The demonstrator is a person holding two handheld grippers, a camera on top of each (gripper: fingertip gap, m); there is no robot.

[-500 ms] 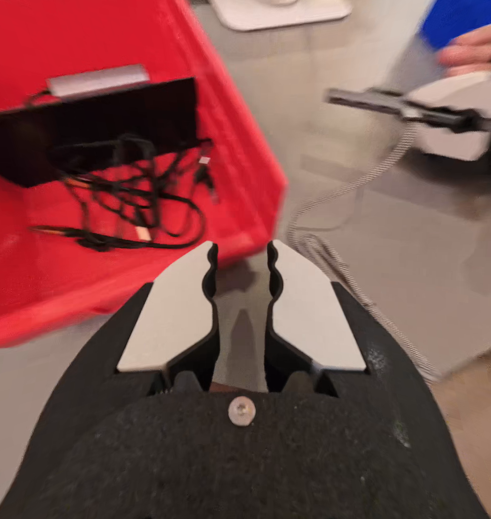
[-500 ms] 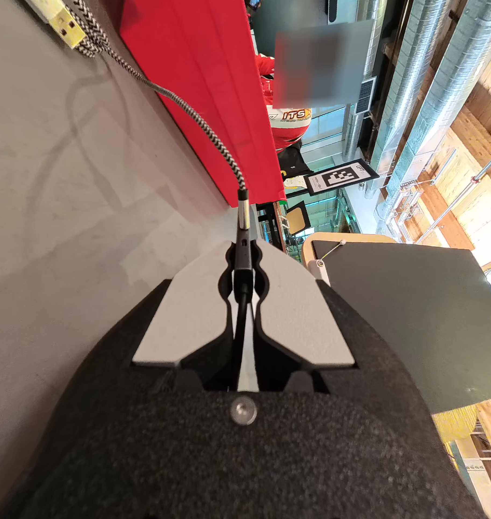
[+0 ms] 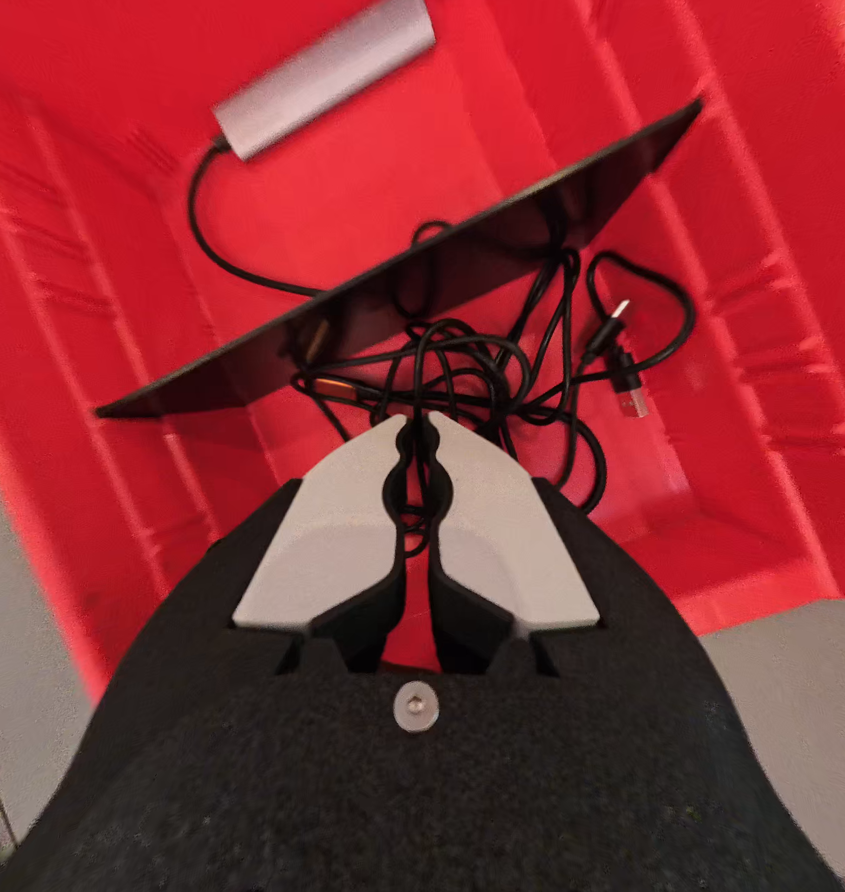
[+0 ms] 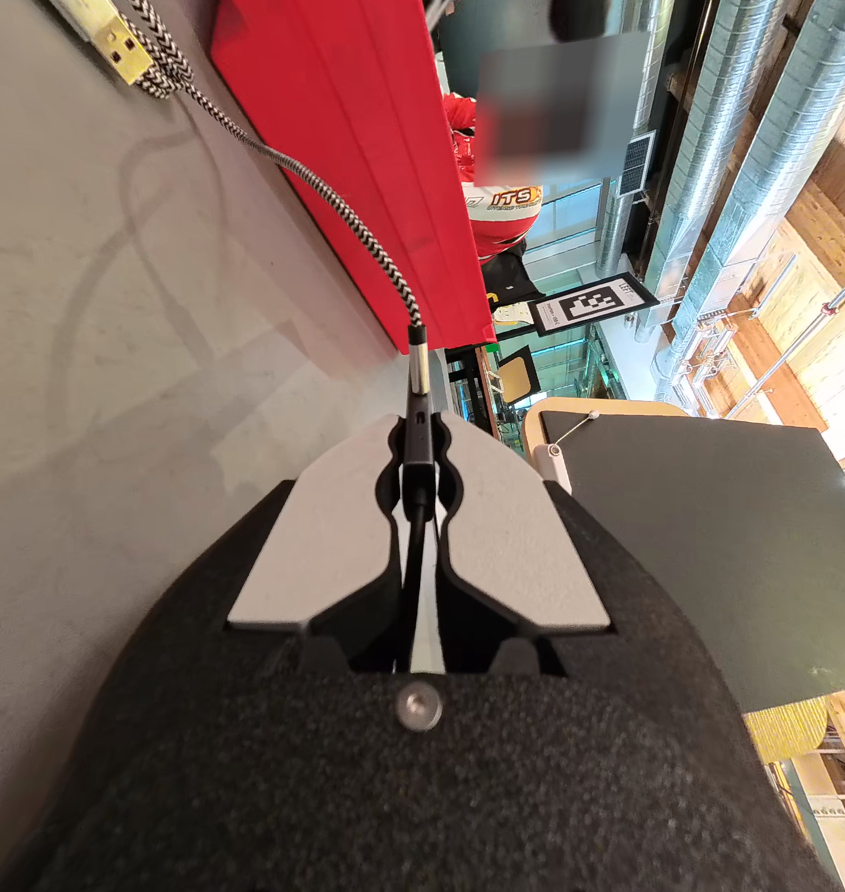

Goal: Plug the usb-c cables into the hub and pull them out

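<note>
cables first: our left gripper [image 3: 416,425] is down in the red bin [image 3: 700,482], jaws nearly closed with a strand of the black cable tangle [image 3: 464,367] running between the pads, so we judge it pinched on a loop, not on a plug. at one o'clock from the tips a loose plug [image 3: 616,316] on a black lead lies free on the bin floor, with a wider connector [image 3: 633,400] just below it at two o'clock. at eleven o'clock, far end of the bin, sits a grey hub [image 3: 324,79], beyond a tilted black panel [image 3: 411,285]

over on the other side, our right gripper [image 4: 418,425] is clamped tight on a slim dark hub [image 4: 418,441], and the braided cable [image 4: 324,193] is seated in its far end, its silver plug [image 4: 419,364] pointing to twelve o'clock. that cable trails off to ten o'clock across the grey table [image 4: 73,338], beside the bin's outer wall

to do this step well, we'd say don't haul the whole knot up by one loop; ease it, tease out the lead with the free plug, then regrip close behind the plug so it goes in straight, keeping the hub hand steady
</note>
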